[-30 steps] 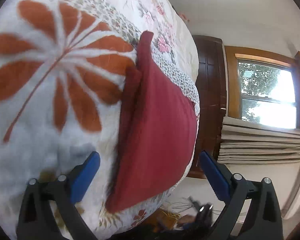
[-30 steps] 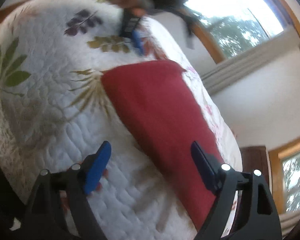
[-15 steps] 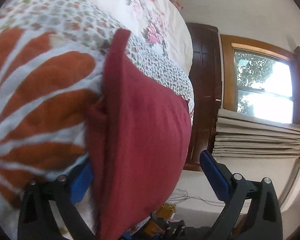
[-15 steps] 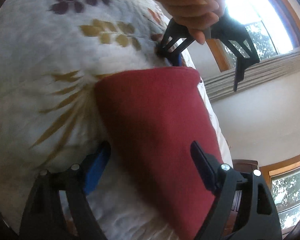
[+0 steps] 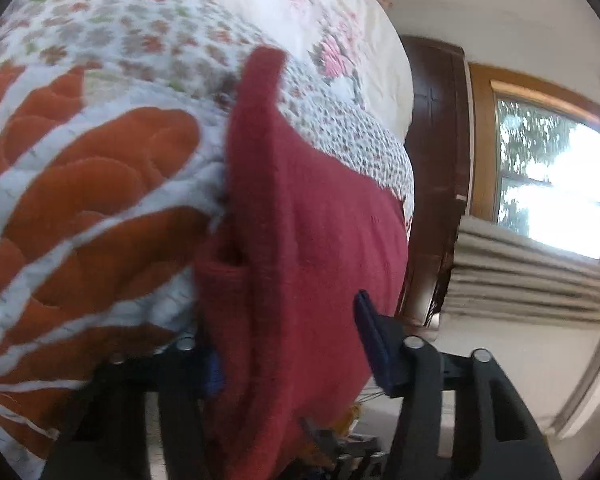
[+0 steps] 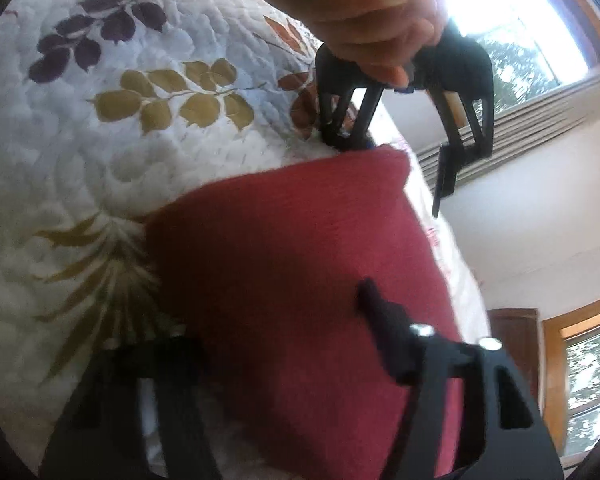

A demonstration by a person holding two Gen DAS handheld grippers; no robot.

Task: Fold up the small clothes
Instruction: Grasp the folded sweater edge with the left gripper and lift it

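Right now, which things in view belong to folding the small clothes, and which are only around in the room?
For the job:
- red cloth, lying on the quilt
- left tool, fingers on either side of the cloth's edge
- right tool, also astride the cloth
- hand holding the left tool

Just around:
- quilt
- flowered pillow
- window
- dark wooden post

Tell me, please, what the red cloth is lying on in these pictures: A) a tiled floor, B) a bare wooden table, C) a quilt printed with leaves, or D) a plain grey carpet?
C: in the right wrist view the red cloth lies flat on a white quilt printed with purple and olive leaves, and the left wrist view shows the same quilt with large orange leaves beside the cloth.
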